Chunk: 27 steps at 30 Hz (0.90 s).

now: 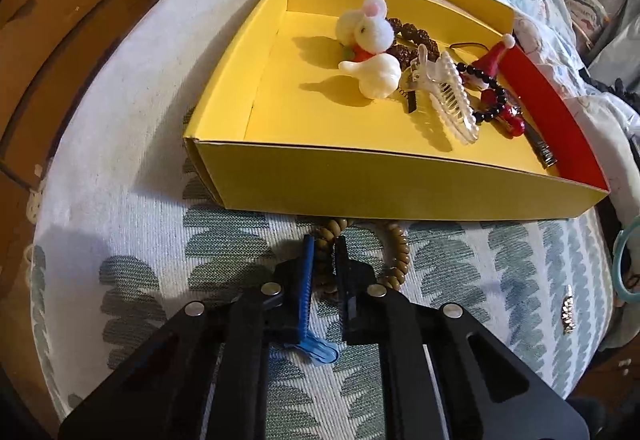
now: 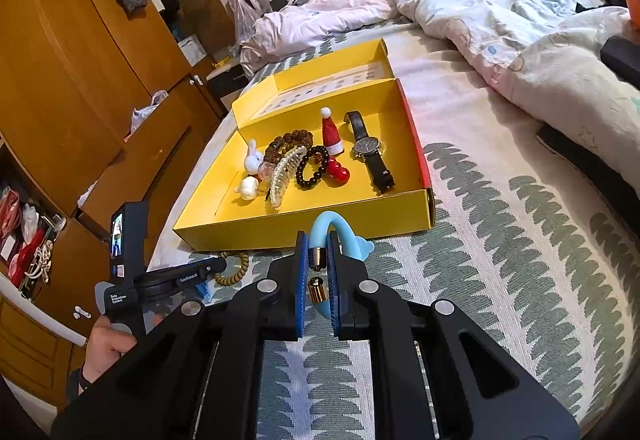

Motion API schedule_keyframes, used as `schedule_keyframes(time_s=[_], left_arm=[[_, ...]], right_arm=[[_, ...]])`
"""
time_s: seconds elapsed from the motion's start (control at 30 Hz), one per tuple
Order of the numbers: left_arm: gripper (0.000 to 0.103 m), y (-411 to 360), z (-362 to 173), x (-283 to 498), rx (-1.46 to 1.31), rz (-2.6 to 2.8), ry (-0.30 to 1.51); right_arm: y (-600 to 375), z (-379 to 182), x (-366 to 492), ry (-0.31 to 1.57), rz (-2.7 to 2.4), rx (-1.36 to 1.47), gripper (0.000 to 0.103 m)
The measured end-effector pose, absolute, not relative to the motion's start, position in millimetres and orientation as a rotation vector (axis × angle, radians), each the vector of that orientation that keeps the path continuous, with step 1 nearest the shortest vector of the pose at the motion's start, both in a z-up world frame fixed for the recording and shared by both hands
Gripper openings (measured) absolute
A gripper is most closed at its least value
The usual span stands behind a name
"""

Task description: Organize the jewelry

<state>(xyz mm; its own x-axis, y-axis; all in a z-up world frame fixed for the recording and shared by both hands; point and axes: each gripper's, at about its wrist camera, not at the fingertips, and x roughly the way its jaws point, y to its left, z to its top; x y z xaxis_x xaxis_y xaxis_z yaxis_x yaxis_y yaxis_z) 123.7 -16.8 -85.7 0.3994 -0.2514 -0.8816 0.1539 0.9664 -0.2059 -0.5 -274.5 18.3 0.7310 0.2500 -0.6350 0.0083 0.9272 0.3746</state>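
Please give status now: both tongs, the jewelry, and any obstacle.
Left tongs shut on olive bead bracelet, on the bedspread. Right tongs shut on blue bracelet. Yellow box open just ahead; nothing blocking.

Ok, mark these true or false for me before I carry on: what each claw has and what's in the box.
1. The left claw is shut on the tan bead bracelet. True.
2. The right claw holds a watch. False: it grips a blue bracelet; the watch lies in the yellow box.
3. The tan bead bracelet lies on the bedspread, outside the box. True.
4. The box is empty. False: it holds a rabbit toy, a hair clip and more.
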Motion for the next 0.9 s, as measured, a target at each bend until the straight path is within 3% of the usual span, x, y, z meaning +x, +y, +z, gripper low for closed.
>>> schedule_keyframes(time_s=[0.53, 0.9], left_arm=[[0.009, -15.9, -30.1, 103.0, -0.133, -0.341, 1.002], [0.009, -34.2, 6.3, 135.3, -0.103, -0.36, 0.951]], right_arm=[[-277.0, 33.7, -7.5, 0.69, 0.181, 0.395, 0.01], [-265.4, 81.6, 48.8, 0.651, 0.233, 0.346, 0.01]])
